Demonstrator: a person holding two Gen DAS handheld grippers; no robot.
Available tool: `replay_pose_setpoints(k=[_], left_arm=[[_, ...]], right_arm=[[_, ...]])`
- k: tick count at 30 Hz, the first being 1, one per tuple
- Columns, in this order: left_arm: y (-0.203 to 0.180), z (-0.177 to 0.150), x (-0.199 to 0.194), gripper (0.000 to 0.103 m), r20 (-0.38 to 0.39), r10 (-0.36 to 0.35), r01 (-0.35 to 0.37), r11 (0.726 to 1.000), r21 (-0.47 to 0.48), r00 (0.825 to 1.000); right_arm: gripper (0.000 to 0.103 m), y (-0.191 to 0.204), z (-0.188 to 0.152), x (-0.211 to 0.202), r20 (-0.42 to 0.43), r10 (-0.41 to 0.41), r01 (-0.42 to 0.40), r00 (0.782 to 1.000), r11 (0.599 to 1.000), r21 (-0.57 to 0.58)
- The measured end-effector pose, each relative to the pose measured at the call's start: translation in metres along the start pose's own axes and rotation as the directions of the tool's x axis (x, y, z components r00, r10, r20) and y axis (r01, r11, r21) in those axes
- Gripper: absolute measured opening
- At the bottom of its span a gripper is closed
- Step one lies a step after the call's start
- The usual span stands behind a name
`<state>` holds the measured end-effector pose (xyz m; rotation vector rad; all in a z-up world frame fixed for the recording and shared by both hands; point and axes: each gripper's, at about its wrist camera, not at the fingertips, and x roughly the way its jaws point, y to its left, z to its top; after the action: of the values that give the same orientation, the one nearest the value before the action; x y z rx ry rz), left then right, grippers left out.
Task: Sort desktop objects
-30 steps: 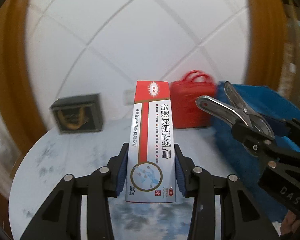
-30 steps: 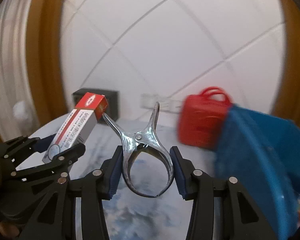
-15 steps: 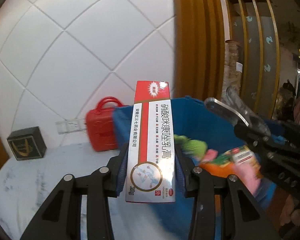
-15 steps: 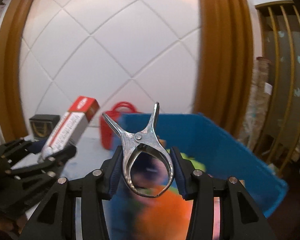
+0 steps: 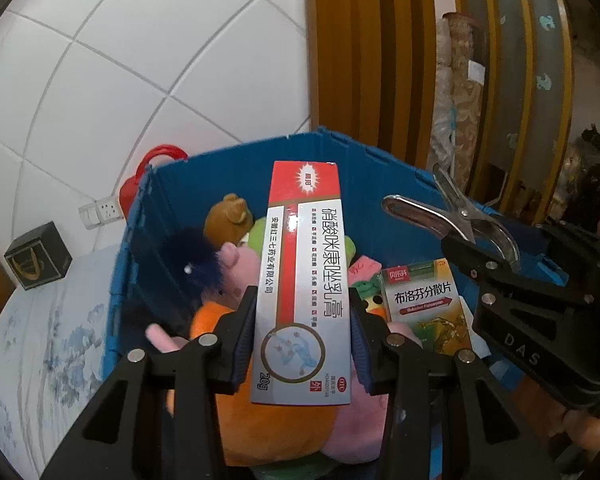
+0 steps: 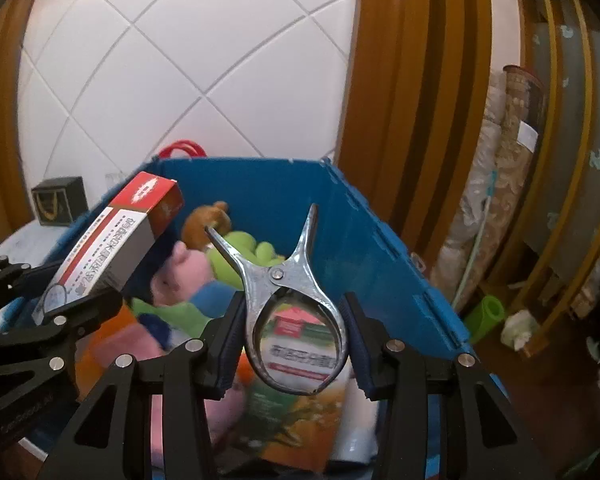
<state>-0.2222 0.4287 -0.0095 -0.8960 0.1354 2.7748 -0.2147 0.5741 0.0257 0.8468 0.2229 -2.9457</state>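
Both grippers have travelled from over the marbled worktop point(image 5: 40, 344) to a position above the blue bin point(image 5: 236, 160), which a second ago sat off to the side and now fills both views. The left gripper point(image 5: 302, 342) is clamped on a red-and-white ointment box point(image 5: 304, 280), held upright with its red end uppermost. The right gripper point(image 6: 292, 344) is clamped on the loop of a metal clip point(image 6: 288, 292), prongs pointing up. Neither grip has altered. Judgement: carriage is complete and both items appear ready for release into the bin; neither has been released yet. Bin contents: soft toys, including a brown bear point(image 5: 228, 220), a pink plush point(image 5: 240, 264), a green plush point(image 6: 244, 252) and a dark blue fuzzy one point(image 5: 192, 256), an orange plush point(image 5: 208, 320), plus a green-and-orange medicine box point(image 5: 424, 304) on the right. Outside the bin, a black box point(image 5: 38, 256) stands on the worktop and a red case point(image 5: 148, 176) sits behind the bin's far left corner.
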Motion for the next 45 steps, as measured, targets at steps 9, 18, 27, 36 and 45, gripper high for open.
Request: replay_pose_setpoints(k=[9, 18, 27, 36, 45], left_arm=[[0.004, -0.007, 0.002, 0.087, -0.021, 0.054, -0.055, 0.997, -0.052, 0.998], [0.009, -0.009, -0.034, 0.091, 0.028, 0.145, -0.143, 0.988, -0.066, 0.989], [0.026, -0.021, -0.100, 0.091, 0.075, 0.149, -0.144, 0.987, -0.073, 0.986], [0.056, -0.043, -0.153, 0.091, 0.082, 0.115, -0.106, 0.989, -0.105, 0.990], [0.056, -0.056, -0.177, 0.091, 0.092, 0.073, -0.064, 0.994, -0.092, 0.993]], right_arm=[[0.070, -0.018, -0.008, 0.022, -0.062, 0.022, -0.021, 0.998, 1.000, 0.023], [0.103, -0.022, -0.008, -0.003, -0.060, 0.018, -0.018, 0.998, 1.000, -0.006], [0.103, -0.011, -0.010, -0.067, -0.059, 0.073, -0.071, 0.996, 0.997, 0.041], [0.103, 0.023, -0.011, -0.139, -0.010, 0.035, -0.034, 0.999, 0.997, 0.062], [0.103, 0.036, -0.023, -0.167, -0.025, -0.019, 0.020, 1.000, 0.998, 0.067]])
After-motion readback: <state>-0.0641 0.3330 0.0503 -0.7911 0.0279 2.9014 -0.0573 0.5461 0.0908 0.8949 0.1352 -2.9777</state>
